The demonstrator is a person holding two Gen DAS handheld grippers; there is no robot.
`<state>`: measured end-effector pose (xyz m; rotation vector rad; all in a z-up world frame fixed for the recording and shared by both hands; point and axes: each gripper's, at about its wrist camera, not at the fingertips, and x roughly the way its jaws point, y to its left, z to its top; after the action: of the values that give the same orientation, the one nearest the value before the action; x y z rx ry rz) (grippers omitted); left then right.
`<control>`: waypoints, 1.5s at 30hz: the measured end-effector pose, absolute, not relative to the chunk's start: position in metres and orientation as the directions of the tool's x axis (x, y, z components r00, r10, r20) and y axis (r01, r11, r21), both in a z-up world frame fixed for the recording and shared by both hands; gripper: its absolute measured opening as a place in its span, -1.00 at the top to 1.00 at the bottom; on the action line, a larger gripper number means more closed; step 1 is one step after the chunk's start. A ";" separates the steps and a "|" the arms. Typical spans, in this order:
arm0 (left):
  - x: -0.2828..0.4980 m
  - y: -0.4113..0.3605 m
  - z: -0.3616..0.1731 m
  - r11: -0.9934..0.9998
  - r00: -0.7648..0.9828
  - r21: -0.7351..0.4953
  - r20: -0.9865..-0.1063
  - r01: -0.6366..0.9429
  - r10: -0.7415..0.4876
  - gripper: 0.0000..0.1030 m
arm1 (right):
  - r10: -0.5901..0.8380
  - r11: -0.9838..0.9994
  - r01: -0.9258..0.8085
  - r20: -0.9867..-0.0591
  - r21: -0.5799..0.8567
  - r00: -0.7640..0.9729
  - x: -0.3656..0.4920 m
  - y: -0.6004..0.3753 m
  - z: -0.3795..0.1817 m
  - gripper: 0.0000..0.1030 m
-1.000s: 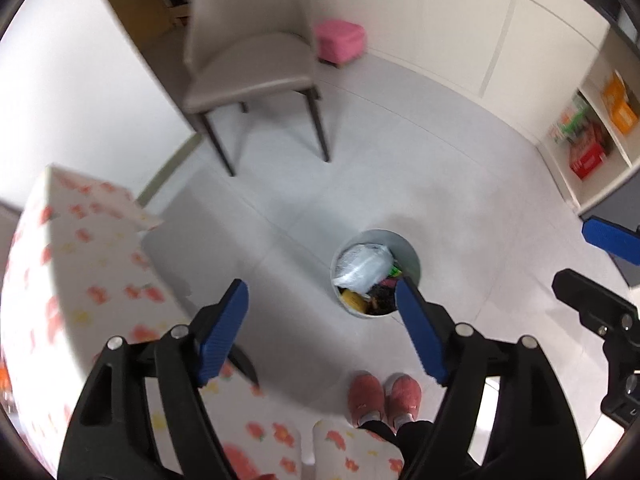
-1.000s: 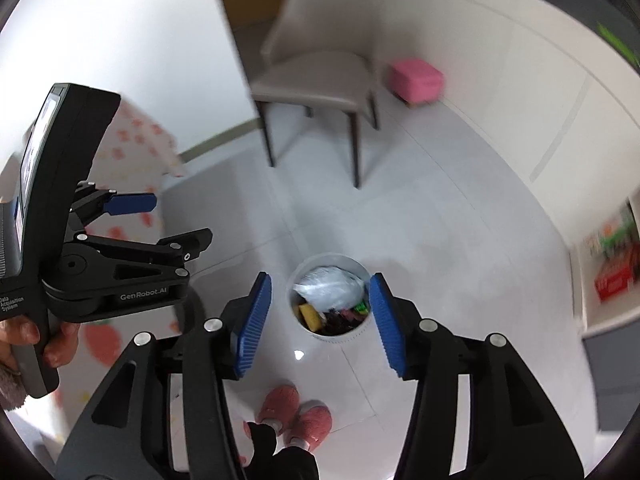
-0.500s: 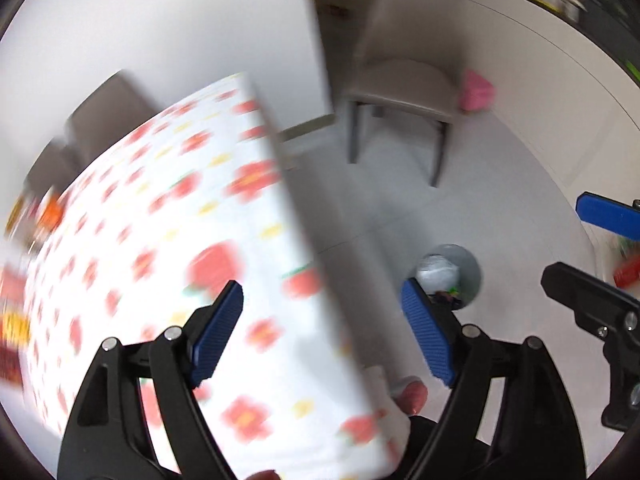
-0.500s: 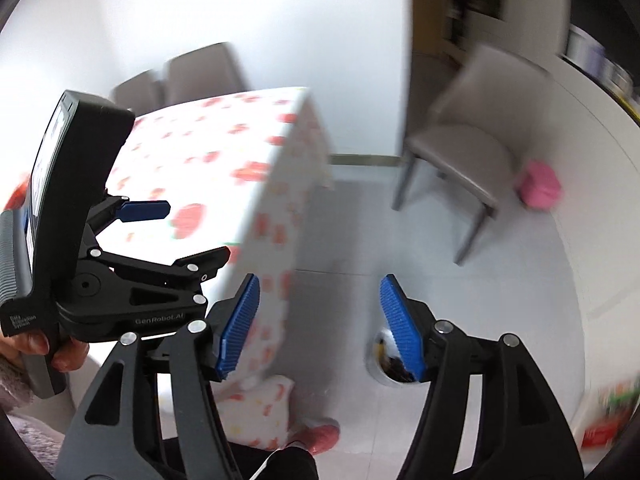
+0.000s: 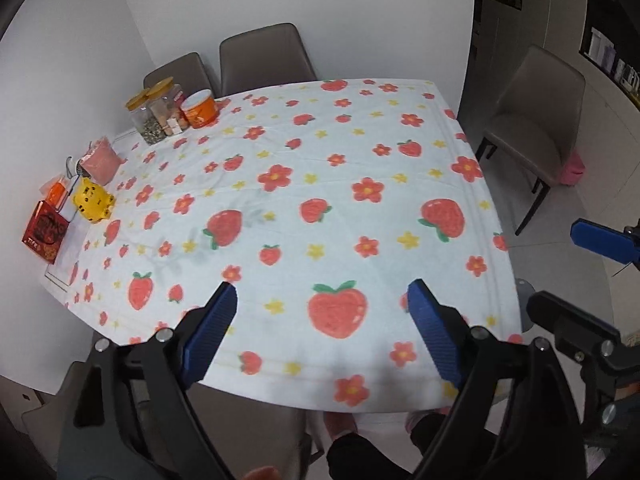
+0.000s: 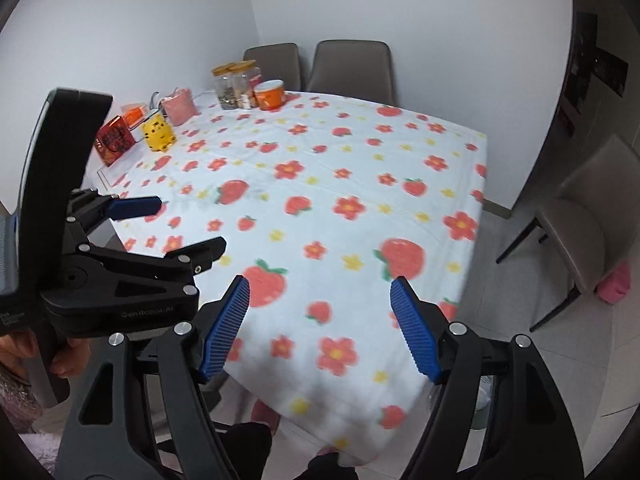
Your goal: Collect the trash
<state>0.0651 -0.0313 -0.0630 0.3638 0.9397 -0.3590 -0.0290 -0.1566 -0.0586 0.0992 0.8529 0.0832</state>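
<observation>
My left gripper (image 5: 320, 332) is open and empty above the near edge of a table (image 5: 320, 200) covered with a strawberry-and-flower cloth. My right gripper (image 6: 320, 328) is open and empty over the same table (image 6: 340, 184). The left gripper also shows in the right wrist view (image 6: 180, 224), open. One blue pad of the right gripper shows at the right edge of the left wrist view (image 5: 600, 240). No loose trash shows on the cloth. Only a sliver of the grey bin's rim (image 5: 524, 286) peeks out past the table's right edge.
At the table's far left stand jars (image 5: 154, 114), an orange tub (image 5: 199, 109), a pink pack (image 5: 100, 160), a yellow toy (image 5: 94, 202) and a red box (image 5: 45, 232). Chairs stand behind the table (image 5: 264, 60) and to its right (image 5: 536, 132). A pink stool (image 6: 614, 280) sits on the floor.
Both grippers have swung up from the bin on the floor to face the tabletop. Both stayed open and empty.
</observation>
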 end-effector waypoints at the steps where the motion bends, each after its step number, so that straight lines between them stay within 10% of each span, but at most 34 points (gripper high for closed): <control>1: 0.068 -0.017 -0.056 0.876 0.551 0.162 -0.823 0.454 -0.134 -0.72 | 0.108 0.992 -0.022 -0.747 0.124 0.656 -0.026 -0.143 -0.054 -0.38; 19: 0.094 0.126 -0.013 0.941 0.565 0.131 -0.822 0.313 -0.073 -0.74 | 0.103 0.994 -0.047 -0.719 0.097 0.687 0.003 -0.015 0.005 -0.53; 45: 0.090 0.122 0.012 0.956 0.599 0.104 -0.796 0.276 -0.086 -0.74 | 0.152 0.988 -0.115 -0.690 0.101 0.708 0.014 -0.015 0.023 -0.55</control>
<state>0.0896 0.1216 0.0116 0.2258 0.9056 -0.2120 0.0143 -0.0152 0.0229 0.0515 0.7707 0.1485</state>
